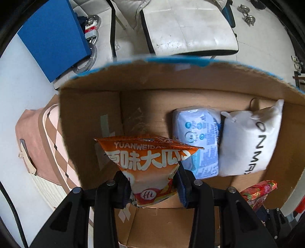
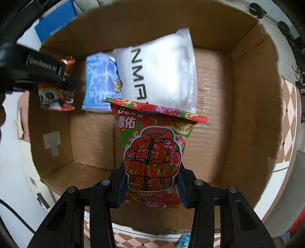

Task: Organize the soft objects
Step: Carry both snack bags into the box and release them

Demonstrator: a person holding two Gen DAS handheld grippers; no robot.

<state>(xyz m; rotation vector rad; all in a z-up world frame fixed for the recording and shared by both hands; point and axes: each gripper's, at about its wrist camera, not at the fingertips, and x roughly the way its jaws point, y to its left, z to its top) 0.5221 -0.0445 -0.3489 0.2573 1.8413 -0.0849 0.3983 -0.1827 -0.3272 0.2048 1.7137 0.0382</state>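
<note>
My left gripper [image 1: 152, 183] is shut on an orange snack bag [image 1: 146, 162] and holds it over the open cardboard box [image 1: 89, 118]. The right gripper [image 2: 150, 183] is shut on a red flowered packet [image 2: 152, 150], also above the box [image 2: 247, 114]. On the box floor lie a pale blue wipes pack [image 1: 198, 139] and a white pouch with black letters [image 1: 247, 141], side by side and touching. The right wrist view shows the blue pack [image 2: 99, 84], the white pouch [image 2: 158, 72], the left gripper [image 2: 38, 70] and its orange bag [image 2: 55, 99] at the left. The red packet [image 1: 257, 190] peeks in at the lower right of the left wrist view.
The box stands on a pink checked cloth [image 1: 47, 145] over a white surface. Behind it are a blue panel [image 1: 53, 40], a white chair seat [image 1: 190, 30] and small dumbbells [image 1: 247, 15]. The left half of the box floor [image 2: 91, 137] is bare cardboard.
</note>
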